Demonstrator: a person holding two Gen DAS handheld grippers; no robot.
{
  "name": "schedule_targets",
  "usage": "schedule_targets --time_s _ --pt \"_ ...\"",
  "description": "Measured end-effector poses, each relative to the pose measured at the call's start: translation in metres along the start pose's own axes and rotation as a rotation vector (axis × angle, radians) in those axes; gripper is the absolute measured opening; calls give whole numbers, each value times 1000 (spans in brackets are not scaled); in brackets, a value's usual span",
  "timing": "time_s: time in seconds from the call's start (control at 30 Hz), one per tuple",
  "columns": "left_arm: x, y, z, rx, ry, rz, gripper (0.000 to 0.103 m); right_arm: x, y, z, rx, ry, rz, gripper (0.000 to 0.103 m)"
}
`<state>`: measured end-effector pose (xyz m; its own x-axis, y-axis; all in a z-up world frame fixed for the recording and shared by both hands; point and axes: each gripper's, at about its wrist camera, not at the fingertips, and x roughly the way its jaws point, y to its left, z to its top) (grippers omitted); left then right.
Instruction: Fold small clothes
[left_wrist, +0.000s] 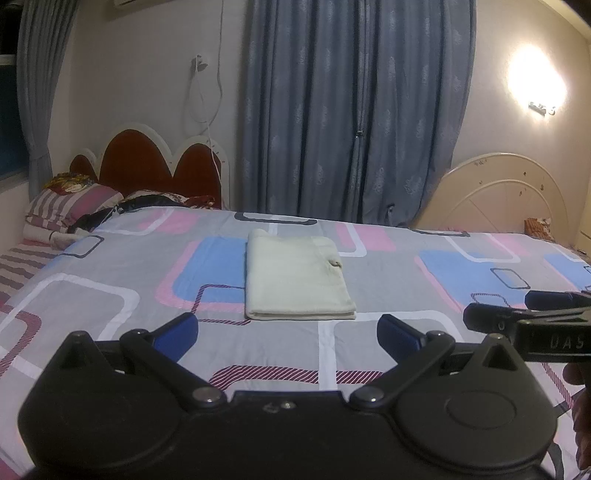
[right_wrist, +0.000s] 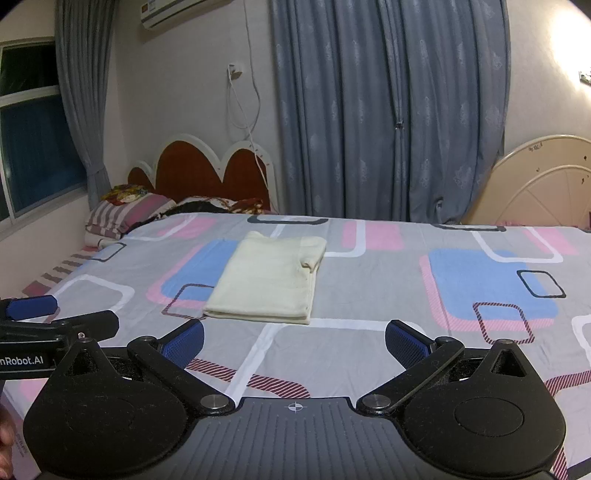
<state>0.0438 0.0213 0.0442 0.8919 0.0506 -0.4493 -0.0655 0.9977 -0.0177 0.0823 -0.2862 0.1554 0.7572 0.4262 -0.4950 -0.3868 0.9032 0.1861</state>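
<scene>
A pale cream garment (left_wrist: 295, 275) lies folded into a flat rectangle on the patterned bedspread (left_wrist: 122, 273), with a small tab showing on its right edge. It also shows in the right wrist view as the cream garment (right_wrist: 267, 275). My left gripper (left_wrist: 288, 334) hovers open just short of the garment's near edge, nothing between its blue pads. My right gripper (right_wrist: 295, 341) is open too, near and slightly right of the garment, holding nothing. Each gripper appears at the other view's edge.
The bedspread (right_wrist: 369, 280) covers a wide bed. Striped pillows (left_wrist: 70, 208) and dark clothes (left_wrist: 147, 201) pile at the far left under a red headboard (left_wrist: 147, 162). Blue curtains (left_wrist: 354, 110) hang behind. A cream headboard (left_wrist: 506, 199) stands at the far right.
</scene>
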Motion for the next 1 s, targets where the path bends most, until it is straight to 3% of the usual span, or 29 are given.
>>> schedule_targets --time_s 1.0 --pt "5 6 2 11 -9 15 103 6 -10 3 -25 -11 7 103"
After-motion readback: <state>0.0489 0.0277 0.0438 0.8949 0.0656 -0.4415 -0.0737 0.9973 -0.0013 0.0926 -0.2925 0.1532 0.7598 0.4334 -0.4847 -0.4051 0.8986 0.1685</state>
